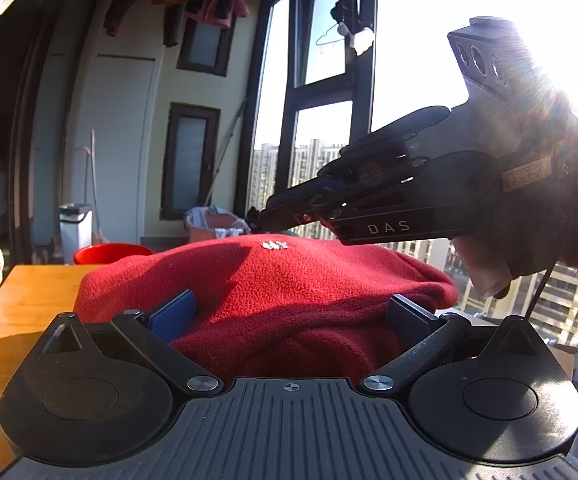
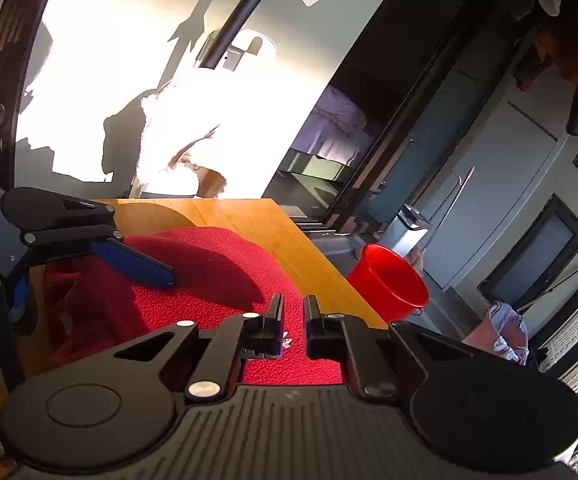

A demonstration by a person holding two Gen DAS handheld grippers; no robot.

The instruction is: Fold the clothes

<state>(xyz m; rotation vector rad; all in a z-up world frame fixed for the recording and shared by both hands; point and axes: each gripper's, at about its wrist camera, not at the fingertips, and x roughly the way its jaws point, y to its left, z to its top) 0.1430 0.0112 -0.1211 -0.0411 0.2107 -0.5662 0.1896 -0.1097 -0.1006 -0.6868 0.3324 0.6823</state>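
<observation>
I see the red fleece garment (image 1: 273, 300) bunched on the wooden table (image 1: 29, 300). My left gripper (image 1: 289, 316) spreads wide around it; my right gripper (image 2: 292, 320) hovers above, jaws nearly closed, empty.

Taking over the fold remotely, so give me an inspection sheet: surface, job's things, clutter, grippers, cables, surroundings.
Surface: wooden table, sunlit.
Job's things: red fleece garment bunched on the table, small white logo on top.
Clutter: nothing seen on the table.
Grippers: left gripper open, fingers either side of the fleece; right gripper over the fleece, narrow gap, nothing between the pads.
Cables: thin black cable hanging below the right hand.
Surroundings: red bucket beyond the table edge, white bin, pink laundry basket, windows.
</observation>
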